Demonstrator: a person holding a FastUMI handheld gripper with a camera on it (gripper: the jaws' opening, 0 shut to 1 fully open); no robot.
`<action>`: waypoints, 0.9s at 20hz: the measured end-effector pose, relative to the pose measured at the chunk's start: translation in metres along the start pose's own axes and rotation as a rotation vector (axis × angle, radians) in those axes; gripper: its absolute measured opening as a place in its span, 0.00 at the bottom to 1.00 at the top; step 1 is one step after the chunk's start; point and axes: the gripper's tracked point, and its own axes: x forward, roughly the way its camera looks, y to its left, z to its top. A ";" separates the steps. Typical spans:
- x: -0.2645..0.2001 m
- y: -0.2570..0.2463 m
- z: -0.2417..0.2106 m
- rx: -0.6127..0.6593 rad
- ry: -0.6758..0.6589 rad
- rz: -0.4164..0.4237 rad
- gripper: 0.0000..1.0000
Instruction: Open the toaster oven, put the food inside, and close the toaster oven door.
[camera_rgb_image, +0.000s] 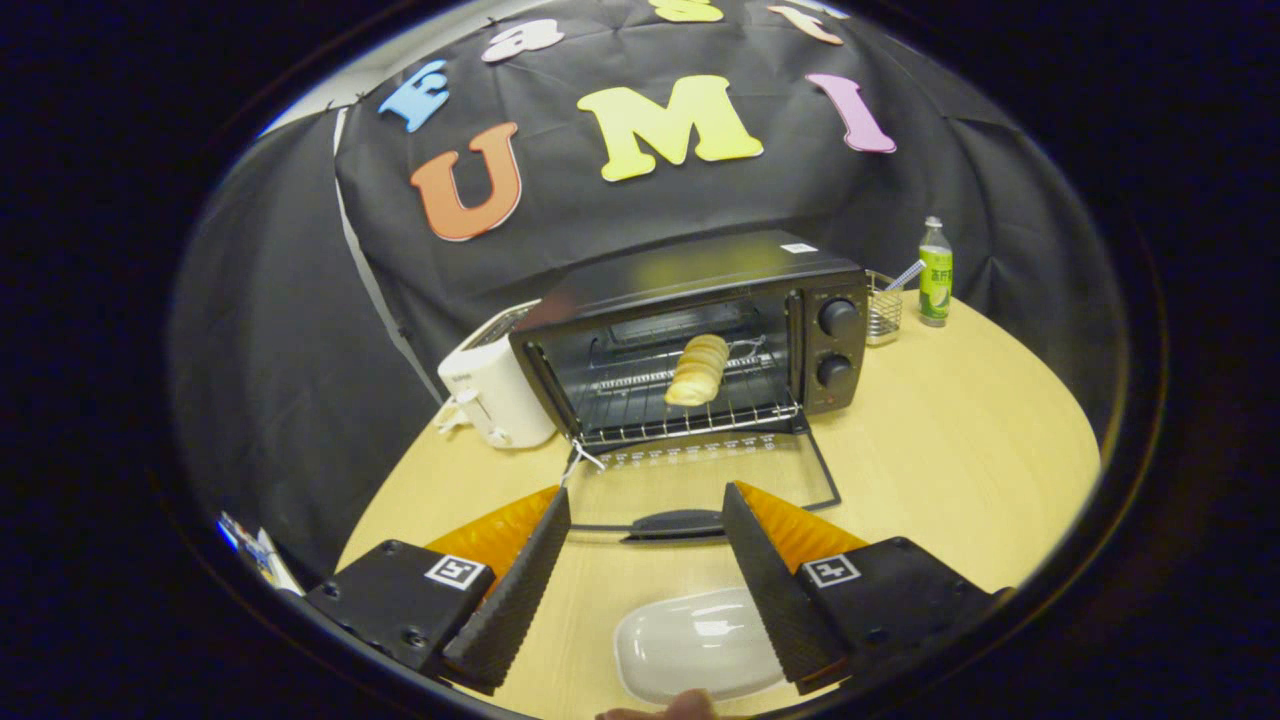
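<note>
Item: toaster oven (700, 290) — stands on the wooden surface (960, 440) beyond my gripper (645, 520), door (700, 480) dropped flat toward me. Bread roll (697, 370) lies on the wire rack (690, 405) inside. My gripper: fingers spread wide, holding nothing, above an empty white plate (690, 640). Door handle (678, 522) — dark bar just ahead, between the fingers. Handling, as I judge it: glass door stiff, hinged, fairly light; lift from under the handle's middle, since the smooth bar may slip. White toaster (495, 395) beside the oven.
</note>
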 end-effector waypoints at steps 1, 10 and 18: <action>0.002 -0.002 -0.011 -0.008 0.021 -0.007 1.00; 0.056 -0.021 -0.079 -0.089 0.169 -0.084 1.00; 0.087 -0.042 -0.086 -0.097 0.212 -0.217 1.00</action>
